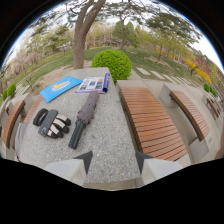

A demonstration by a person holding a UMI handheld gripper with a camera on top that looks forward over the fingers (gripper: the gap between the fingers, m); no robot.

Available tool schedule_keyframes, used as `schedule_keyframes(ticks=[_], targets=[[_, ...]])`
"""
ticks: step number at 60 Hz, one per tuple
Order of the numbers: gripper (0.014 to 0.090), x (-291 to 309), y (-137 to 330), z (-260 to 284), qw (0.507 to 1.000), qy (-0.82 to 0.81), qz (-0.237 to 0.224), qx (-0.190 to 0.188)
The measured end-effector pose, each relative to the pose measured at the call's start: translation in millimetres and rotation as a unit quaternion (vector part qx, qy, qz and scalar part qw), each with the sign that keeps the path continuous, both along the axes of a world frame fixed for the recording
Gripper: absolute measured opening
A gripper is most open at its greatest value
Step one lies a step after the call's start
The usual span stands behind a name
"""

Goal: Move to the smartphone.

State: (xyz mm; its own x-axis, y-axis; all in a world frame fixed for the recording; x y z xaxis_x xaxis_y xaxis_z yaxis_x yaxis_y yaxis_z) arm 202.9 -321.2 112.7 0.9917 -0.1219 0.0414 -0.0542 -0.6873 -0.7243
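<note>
A dark grey smartphone lies on top of a pair of black-and-white gloves on a speckled stone table. It sits ahead of my gripper and well off to the left. The two fingertips stand wide apart over the near part of the table, so the gripper is open with nothing between its fingers. A folded dark umbrella lies between the phone and the line straight ahead of the fingers.
A blue booklet and an open magazine lie at the table's far end. Wooden slat benches flank the table, on the right, further right and on the left. A round bush and a tree trunk stand beyond.
</note>
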Motion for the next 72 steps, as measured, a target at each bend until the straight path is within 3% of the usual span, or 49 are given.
schedule_keyframes(ticks=[13, 32, 49, 72], targets=[[0.0850, -13.7, -7.0, -2.9, 1.000, 0.003, 0.018, -0.005], [0.0852, -137.8, 6.9, -20.4, 0.996, 0.026, 0.086, -0.021], [0.0849, -237.4, 75.2, -33.5, 0.995, 0.025, 0.090, -0.027], [0.0848, -281.8, 173.6, -70.9, 0.998, 0.009, 0.055, -0.040]])
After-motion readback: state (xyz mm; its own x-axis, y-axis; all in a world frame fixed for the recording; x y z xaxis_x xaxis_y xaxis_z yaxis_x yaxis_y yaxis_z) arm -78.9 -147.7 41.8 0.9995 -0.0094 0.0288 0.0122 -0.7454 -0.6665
